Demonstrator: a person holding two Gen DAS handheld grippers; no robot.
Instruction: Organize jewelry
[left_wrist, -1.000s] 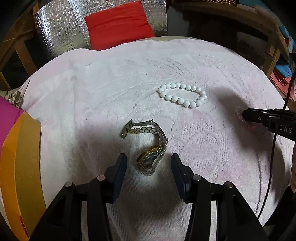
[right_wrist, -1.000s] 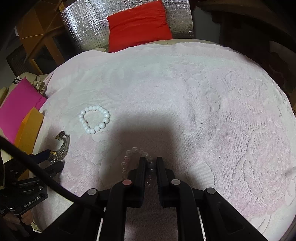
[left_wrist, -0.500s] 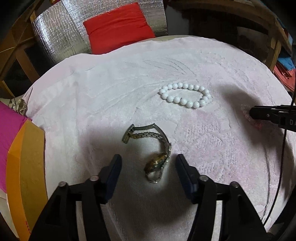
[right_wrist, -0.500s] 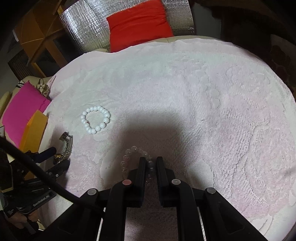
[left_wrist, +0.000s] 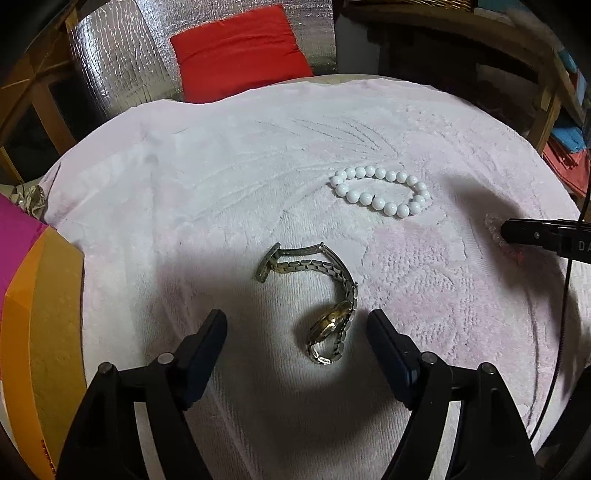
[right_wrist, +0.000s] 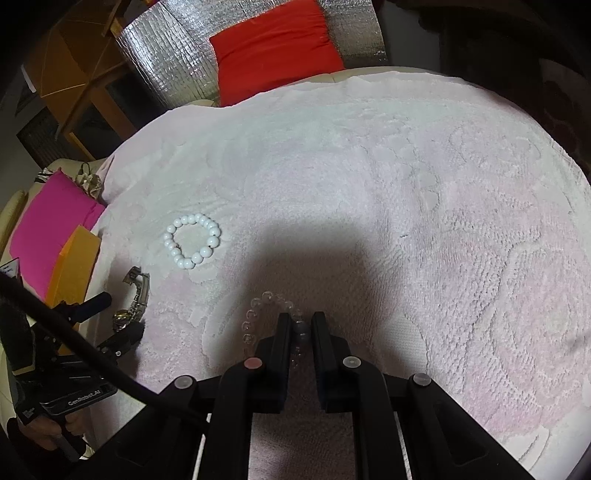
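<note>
A pale pink towel (left_wrist: 221, 155) covers the desk; behind it a red cushion (left_wrist: 236, 48) leans on silver foil sheeting (left_wrist: 122, 62), wooden shelving (left_wrist: 546, 85) at right.

A metal-link wristwatch (left_wrist: 325, 295) lies on the pale pink textured towel (left_wrist: 221, 177), between the left gripper's (left_wrist: 297, 325) fingers but apart from them. Beyond it to the right lies the white bead bracelet (left_wrist: 380, 190). Farther right, the clear bead bracelet (right_wrist: 273, 317) sits between the right gripper's (right_wrist: 300, 323) fingers.

Left gripper (left_wrist: 297, 328) just opened wide; watch (left_wrist: 325, 295) lies between, untouched.
</note>
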